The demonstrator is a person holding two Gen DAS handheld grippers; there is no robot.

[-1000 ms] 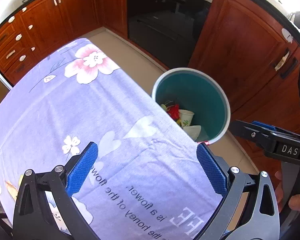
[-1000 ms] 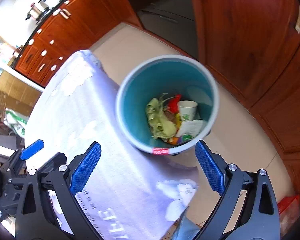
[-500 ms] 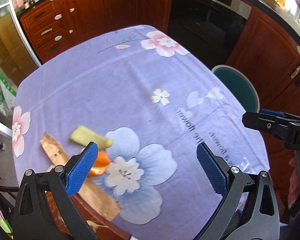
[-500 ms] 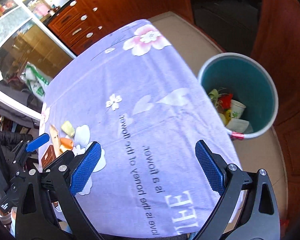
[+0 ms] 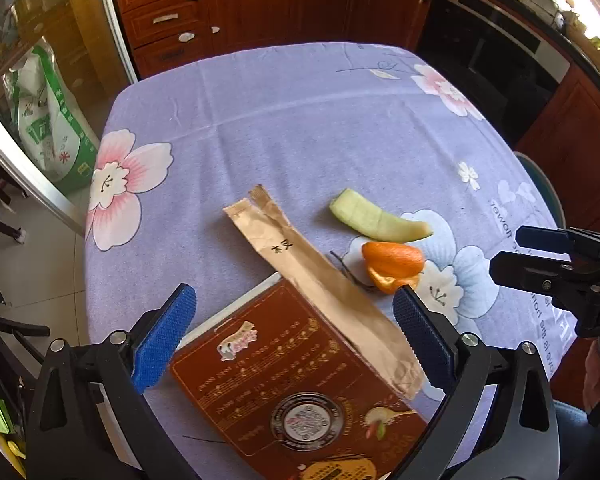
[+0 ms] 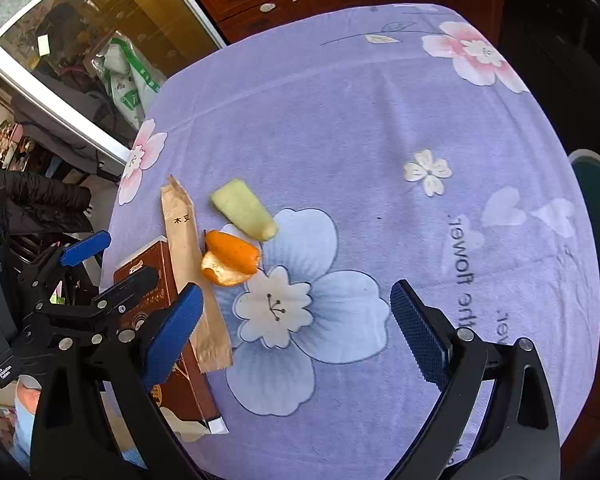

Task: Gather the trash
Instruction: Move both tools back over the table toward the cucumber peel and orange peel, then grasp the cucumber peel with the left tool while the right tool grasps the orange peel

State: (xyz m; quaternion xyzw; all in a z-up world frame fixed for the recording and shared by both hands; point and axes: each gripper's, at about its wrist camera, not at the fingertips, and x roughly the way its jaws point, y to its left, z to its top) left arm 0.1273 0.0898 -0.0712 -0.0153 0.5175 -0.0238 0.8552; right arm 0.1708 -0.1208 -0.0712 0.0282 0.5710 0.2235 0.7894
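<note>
On the purple flowered tablecloth (image 5: 300,120) lie a brown paper chopstick sleeve (image 5: 320,280), a pale green peel strip (image 5: 376,220), an orange peel (image 5: 392,266) and a flat brown box (image 5: 292,384). My left gripper (image 5: 296,332) is open and empty, hovering over the box and the sleeve. My right gripper (image 6: 296,332) is open and empty above the cloth, just right of the sleeve (image 6: 192,280), orange peel (image 6: 230,260) and green peel (image 6: 244,214). The brown box (image 6: 156,292) is partly hidden by the left gripper.
The teal trash bin (image 6: 596,236) stands on the floor past the table's right edge; its rim also shows in the left wrist view (image 5: 544,184). Wooden cabinets (image 5: 220,4) and a dark oven (image 5: 492,52) stand behind. A green-white bag (image 5: 48,120) sits left.
Both grippers have swung away from the bin and back over the table, towards the trash at its near left. Both stay open and empty.
</note>
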